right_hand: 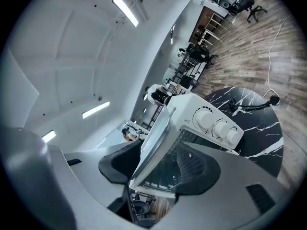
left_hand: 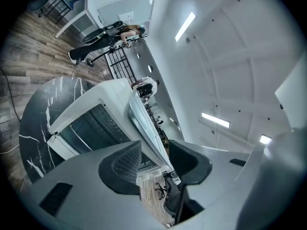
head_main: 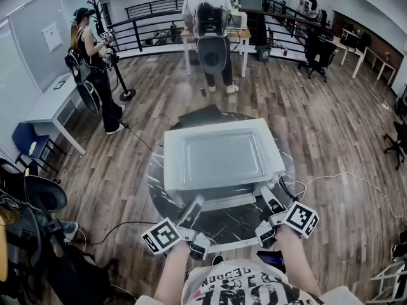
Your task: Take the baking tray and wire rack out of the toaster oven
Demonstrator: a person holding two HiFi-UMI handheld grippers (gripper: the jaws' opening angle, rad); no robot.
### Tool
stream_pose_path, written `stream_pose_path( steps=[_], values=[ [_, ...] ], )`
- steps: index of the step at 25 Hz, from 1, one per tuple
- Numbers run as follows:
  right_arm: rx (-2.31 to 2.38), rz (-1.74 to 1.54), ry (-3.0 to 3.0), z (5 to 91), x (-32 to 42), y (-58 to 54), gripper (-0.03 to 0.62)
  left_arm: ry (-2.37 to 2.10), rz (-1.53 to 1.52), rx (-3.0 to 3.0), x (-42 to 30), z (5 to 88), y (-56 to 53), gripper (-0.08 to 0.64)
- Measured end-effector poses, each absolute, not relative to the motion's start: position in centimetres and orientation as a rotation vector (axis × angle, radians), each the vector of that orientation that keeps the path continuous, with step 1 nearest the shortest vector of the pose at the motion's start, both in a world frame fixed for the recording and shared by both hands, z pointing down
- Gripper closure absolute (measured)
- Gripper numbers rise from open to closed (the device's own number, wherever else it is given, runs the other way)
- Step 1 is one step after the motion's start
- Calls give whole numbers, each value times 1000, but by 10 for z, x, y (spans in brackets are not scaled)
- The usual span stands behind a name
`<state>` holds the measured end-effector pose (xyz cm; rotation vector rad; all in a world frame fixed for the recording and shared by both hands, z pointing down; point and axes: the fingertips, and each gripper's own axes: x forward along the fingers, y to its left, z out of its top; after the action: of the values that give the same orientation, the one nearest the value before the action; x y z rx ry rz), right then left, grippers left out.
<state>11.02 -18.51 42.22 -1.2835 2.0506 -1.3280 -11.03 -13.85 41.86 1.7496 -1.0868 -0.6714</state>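
- A shallow silver-grey metal baking tray (head_main: 219,154) lies flat on the roof of a boxy white toaster oven (head_main: 224,203), which stands on a round black table (head_main: 159,189) veined with white like marble.
- The person's left gripper (head_main: 194,205) and right gripper (head_main: 270,196) sit at the tray's near edge, one towards each front corner.
- In the left gripper view the left gripper's (left_hand: 153,155) jaws are spread wide. The tray's thin rim (left_hand: 144,123) runs through the gap, and neither ribbed pad (left_hand: 124,159) presses on it.
- The right gripper view shows the same. The right gripper's (right_hand: 156,164) jaws stand apart on either side of the rim (right_hand: 151,143), above the oven's three white control knobs (right_hand: 213,121).
- The tray appears to be out of the oven and let go. The wire rack cannot be picked out in any view. The dark glass door (left_hand: 86,123) looks shut, so the rack is probably inside.
- Risk: the rim sits inside both open gaps, so a jaw drawn back at a slant could hook it and drag the loose tray off the roof.
- Risk: the tray seems to overhang the front, so opening the door for the rack could jar the oven and set the tray sliding.
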Motion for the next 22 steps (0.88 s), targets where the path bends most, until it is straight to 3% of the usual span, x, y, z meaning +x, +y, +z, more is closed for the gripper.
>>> stream_pose_path(
  steps=[22],
  values=[
    [-1371, -1465, 1966, 490, 144, -85, 417, -1163, -649, 1572, -102, 482, -36, 401]
  ],
)
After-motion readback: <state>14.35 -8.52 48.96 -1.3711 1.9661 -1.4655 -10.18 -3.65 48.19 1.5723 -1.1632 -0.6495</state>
